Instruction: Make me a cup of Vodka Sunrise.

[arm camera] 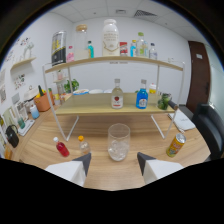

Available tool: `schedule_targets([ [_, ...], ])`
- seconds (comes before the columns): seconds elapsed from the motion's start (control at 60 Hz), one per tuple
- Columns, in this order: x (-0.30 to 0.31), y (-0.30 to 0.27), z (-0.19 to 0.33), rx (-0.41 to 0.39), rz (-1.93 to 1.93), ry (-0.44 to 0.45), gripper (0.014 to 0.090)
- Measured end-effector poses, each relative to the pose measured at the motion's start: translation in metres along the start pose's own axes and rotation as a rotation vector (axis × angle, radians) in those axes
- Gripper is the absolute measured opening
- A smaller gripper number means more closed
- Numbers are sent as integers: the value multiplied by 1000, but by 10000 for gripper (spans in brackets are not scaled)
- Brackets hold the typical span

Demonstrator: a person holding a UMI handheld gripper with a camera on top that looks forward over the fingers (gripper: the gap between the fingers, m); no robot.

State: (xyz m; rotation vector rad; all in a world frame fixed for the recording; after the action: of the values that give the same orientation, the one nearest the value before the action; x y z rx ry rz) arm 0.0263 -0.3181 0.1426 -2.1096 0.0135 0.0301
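Note:
A clear glass [119, 142] with ice in its bottom stands on the wooden table just ahead of my fingers, centred between them. My gripper [114, 161] is open and holds nothing; its dark-tipped fingers [84, 161] sit apart at either side of the glass, short of it. On the lower shelf [100, 107] stands a clear bottle with a red label [117, 94], and a blue bottle [142, 96] is to its right. A small red bottle [62, 148] and a small clear bottle with an orange cap [83, 144] stand on the table left of the glass.
A yellow can [175, 145] stands on the table right of the glass. The upper shelf [115, 60] carries a large white bottle [110, 36], a tall can [58, 48] and several small bottles. An orange pot [42, 101] sits at the left, a dark chair [210, 125] at the right.

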Motion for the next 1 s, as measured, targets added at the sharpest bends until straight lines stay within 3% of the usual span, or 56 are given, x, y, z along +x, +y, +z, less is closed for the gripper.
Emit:
schedule_targets([
  [0.15, 36, -41, -14, 63, 45, 50, 862],
  [0.483, 81, -243, 0, 348, 66, 57, 858],
  [0.6, 86, -289, 19, 395, 43, 43, 839],
  [0.733, 90, -306, 51, 361, 26, 34, 689],
  [0.883, 88, -304, 67, 320, 25, 16, 373],
  [1.0, 89, -305, 67, 323, 14, 20, 366],
])
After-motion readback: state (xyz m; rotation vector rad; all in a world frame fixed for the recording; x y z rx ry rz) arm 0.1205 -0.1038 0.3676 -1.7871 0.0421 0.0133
